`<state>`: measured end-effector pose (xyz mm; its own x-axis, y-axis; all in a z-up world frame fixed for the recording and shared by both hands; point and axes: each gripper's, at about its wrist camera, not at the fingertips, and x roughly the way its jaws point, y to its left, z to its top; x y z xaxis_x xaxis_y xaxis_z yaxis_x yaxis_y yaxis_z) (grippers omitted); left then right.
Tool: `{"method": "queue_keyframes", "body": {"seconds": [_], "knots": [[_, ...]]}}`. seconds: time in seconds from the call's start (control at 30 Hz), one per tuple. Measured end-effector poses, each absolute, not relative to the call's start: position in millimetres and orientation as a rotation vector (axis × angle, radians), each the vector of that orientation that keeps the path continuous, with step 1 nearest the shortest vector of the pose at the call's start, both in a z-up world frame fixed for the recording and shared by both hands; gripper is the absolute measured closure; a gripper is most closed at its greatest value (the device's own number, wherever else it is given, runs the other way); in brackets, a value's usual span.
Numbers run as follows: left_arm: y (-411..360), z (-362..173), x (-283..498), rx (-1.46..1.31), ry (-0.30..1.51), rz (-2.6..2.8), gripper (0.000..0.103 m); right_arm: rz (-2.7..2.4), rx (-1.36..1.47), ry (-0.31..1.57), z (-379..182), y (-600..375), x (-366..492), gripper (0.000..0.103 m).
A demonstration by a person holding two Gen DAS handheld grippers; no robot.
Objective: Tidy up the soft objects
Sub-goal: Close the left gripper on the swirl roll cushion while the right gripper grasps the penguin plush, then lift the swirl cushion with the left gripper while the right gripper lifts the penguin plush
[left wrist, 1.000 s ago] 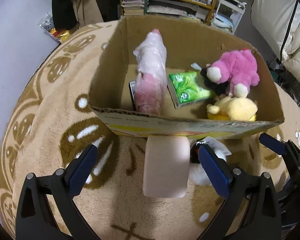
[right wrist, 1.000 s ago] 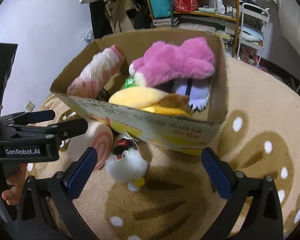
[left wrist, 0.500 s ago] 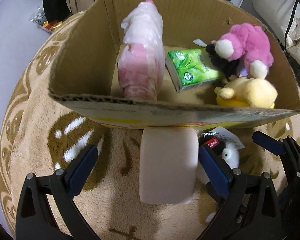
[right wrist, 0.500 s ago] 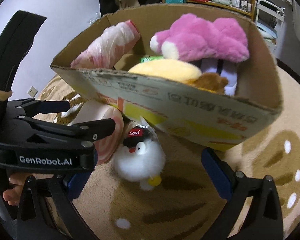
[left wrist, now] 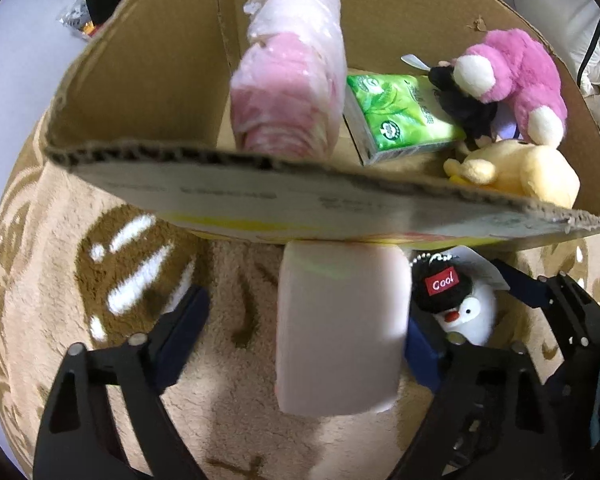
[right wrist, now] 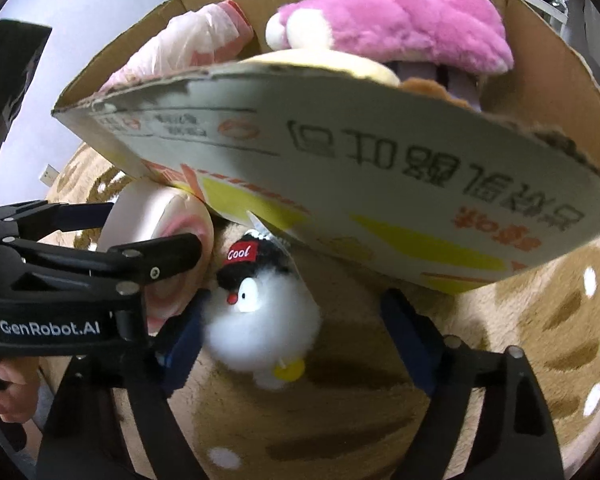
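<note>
**rugrat:** Both grippers sit lower than a second ago, so the cardboard box (left wrist: pixel 300 208) looms way bigger now. It's on the carpet (left wrist: pixel 60 240), already holding the pink plush (left wrist: pixel 516 64) and yellow plush (left wrist: pixel 524 172), which reads as the sorting bin.

**foamfan:** Yep. Left gripper (left wrist: pixel 304 328) is closing around the pink roll (left wrist: pixel 340 340) lying against the box wall, not squeezing yet. Right gripper (right wrist: pixel 292 328) is closing around the white penguin (right wrist: pixel 260 328) just beside the roll, probably so both go in together.

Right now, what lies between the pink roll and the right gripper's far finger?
The small white penguin plush in a black cap, beside the pink roll on the carpet; right wrist view shows it.
</note>
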<state>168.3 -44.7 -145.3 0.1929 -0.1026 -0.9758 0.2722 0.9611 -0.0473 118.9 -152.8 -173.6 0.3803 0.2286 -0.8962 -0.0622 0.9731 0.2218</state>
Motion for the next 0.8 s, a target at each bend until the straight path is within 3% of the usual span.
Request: {"method": "queue_keyframes", "body": {"seconds": [0.3,0.37,0.6,0.8], "knots": [[-40,-143,159,0.101,1.353,-0.299,0.051,0.236,0.126,1.164,-172,-142,116,0.050],[-39,-143,157,0.096,1.351,-0.316,0.056,0.250,0.132,1.170,-172,-145,112,0.061],[-34,-144,144,0.109,1.325,-0.318,0.066,0.265,0.118,1.181,-173,-138,106,0.068],[-39,-128,128,0.139,1.301,-0.294,0.068,0.276,0.119,1.168,-165,-144,97,0.069]]}}
